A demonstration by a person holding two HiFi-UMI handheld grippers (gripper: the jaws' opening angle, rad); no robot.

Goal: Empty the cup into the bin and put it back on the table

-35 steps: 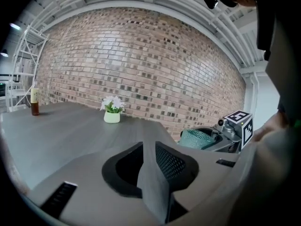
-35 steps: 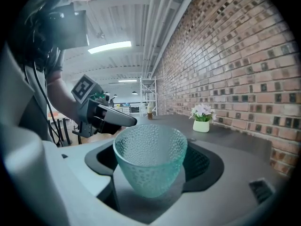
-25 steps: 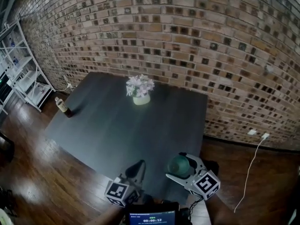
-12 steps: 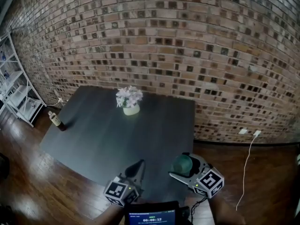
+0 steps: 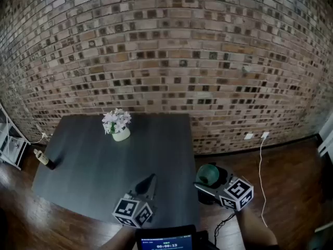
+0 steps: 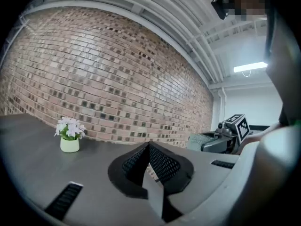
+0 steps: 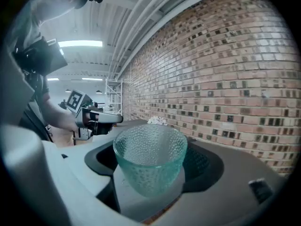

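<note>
A green dimpled glass cup (image 7: pixel 149 166) stands upright between the jaws of my right gripper (image 7: pixel 153 147), which is shut on it. In the head view the cup (image 5: pixel 206 174) and right gripper (image 5: pixel 212 178) hang just past the right edge of the dark table (image 5: pixel 104 160), over the wooden floor. My left gripper (image 5: pixel 150 179) is shut and empty above the table's near right part. Its closed pads (image 6: pixel 160 161) show in the left gripper view, where the right gripper (image 6: pixel 221 138) with the cup (image 6: pixel 202 141) is off to the right. I cannot see inside the cup. No bin is in view.
A small pot of white flowers (image 5: pixel 117 125) stands at the back of the table, and a brown bottle (image 5: pixel 41 158) at its left edge. A brick wall (image 5: pixel 171 61) runs behind. A white cable (image 5: pixel 261 171) hangs from a wall socket to the floor on the right.
The head view has swung right, so the table sits further left. The right gripper with the cup has gone from over the table's corner to beyond its right edge. The left gripper stays shut.
</note>
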